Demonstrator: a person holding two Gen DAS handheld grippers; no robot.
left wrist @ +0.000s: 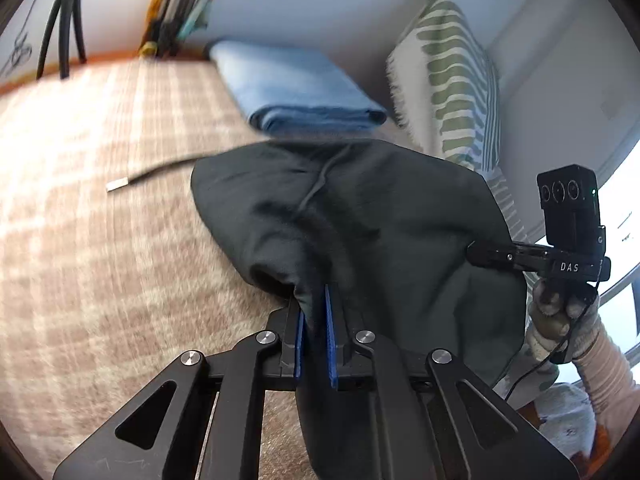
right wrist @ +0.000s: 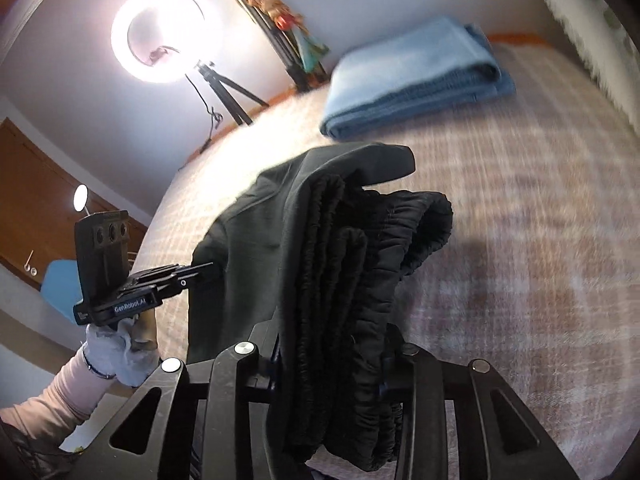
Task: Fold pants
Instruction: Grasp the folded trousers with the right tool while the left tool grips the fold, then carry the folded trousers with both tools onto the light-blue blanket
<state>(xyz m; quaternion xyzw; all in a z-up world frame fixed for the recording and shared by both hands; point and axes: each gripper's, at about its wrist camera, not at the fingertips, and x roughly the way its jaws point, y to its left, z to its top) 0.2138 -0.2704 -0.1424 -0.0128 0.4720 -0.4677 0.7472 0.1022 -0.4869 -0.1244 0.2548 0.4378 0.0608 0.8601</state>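
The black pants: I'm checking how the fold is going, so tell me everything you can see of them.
The black pants are soft, matte, dark fabric with a gathered elastic waistband and a thin drawstring. They are bunched in several layers and lifted off the plaid bedspread, hanging between both tools. The left gripper pinches a thin edge between blue pads; the right gripper clamps the thick stacked waistband. The fabric's far end reaches toward the folded blue towel.

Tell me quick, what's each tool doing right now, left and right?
Left tool: shut on a thin fold of the dark pants.
Right tool: shut on the bunched elastic waistband.
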